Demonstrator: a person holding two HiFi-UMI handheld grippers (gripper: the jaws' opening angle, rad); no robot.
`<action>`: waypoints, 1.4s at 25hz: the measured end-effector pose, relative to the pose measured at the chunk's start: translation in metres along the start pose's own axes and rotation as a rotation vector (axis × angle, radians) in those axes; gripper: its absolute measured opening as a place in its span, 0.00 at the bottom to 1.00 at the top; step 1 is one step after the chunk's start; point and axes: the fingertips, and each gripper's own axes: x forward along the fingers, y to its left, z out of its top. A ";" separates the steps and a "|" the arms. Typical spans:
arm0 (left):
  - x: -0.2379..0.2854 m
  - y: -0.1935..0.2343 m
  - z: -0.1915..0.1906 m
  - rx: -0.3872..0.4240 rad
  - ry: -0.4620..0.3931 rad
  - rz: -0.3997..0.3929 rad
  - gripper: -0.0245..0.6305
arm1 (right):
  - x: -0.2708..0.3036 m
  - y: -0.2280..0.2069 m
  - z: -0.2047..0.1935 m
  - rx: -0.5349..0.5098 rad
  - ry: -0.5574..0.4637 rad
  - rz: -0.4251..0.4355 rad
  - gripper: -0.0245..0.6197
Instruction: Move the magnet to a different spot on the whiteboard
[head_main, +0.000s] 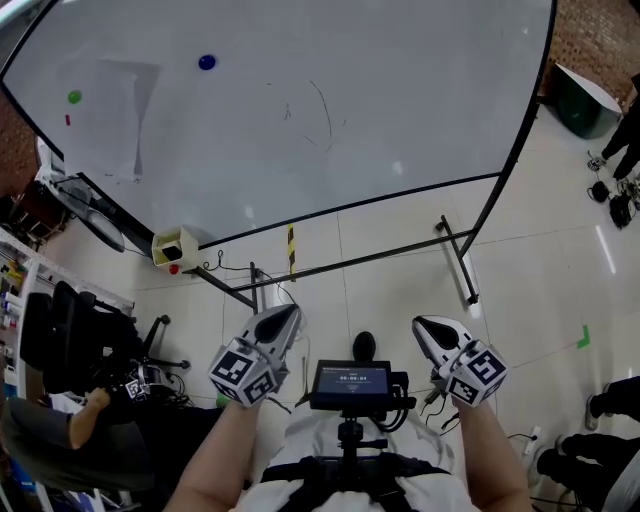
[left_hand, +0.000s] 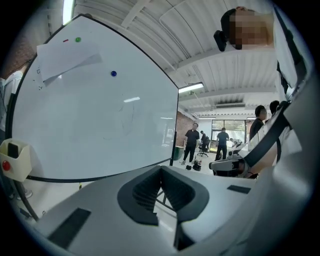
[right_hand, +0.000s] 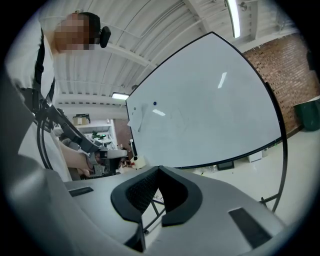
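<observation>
Left gripper (left_hand: 161, 169): jaws closed tip to tip, nothing held between them. Right gripper (right_hand: 159, 168): the same, jaws together and empty.

In the head view both are held low. The left gripper (head_main: 286, 314) is at 7 o'clock and the right gripper (head_main: 424, 325) at 5 o'clock, either side of a small screen (head_main: 352, 384) at the person's waist. Both point toward 12 o'clock and are well apart from the board.

Whiteboard (head_main: 420, 60): it stands on a black-framed stand (head_main: 458, 262) over a tiled floor (head_main: 540, 270) and fills the upper frame.

Blue magnet (head_main: 207, 62): on the board face at 11 o'clock. It also shows in the left gripper view (left_hand: 113, 73) and, small, in the right gripper view (right_hand: 154, 103).

Green magnet (head_main: 74, 97): near the board's left edge at 10 o'clock, well apart from the blue one. It is seen again in the left gripper view (left_hand: 77, 39). Which of the two the task concerns cannot be settled from these views.

Sheet of paper (head_main: 132, 112): on the board between the two magnets and hanging lower than both.

Faint pen strokes (head_main: 322, 112): near the board's centre.

Cream box (head_main: 175, 246): below the board's lower left edge at 8 o'clock, with a red part on it.

Bystanders (left_hand: 191, 142): standing in the far background of the left gripper view, at 3 o'clock.
</observation>
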 end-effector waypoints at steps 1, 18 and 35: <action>0.006 0.006 0.005 0.002 -0.009 0.000 0.09 | 0.005 -0.005 0.004 -0.004 -0.003 -0.004 0.09; 0.094 0.068 0.050 -0.037 -0.041 -0.034 0.09 | 0.092 -0.067 0.084 -0.100 0.004 0.041 0.09; 0.134 0.142 0.105 0.028 -0.110 0.020 0.09 | 0.173 -0.100 0.141 -0.142 -0.031 0.085 0.09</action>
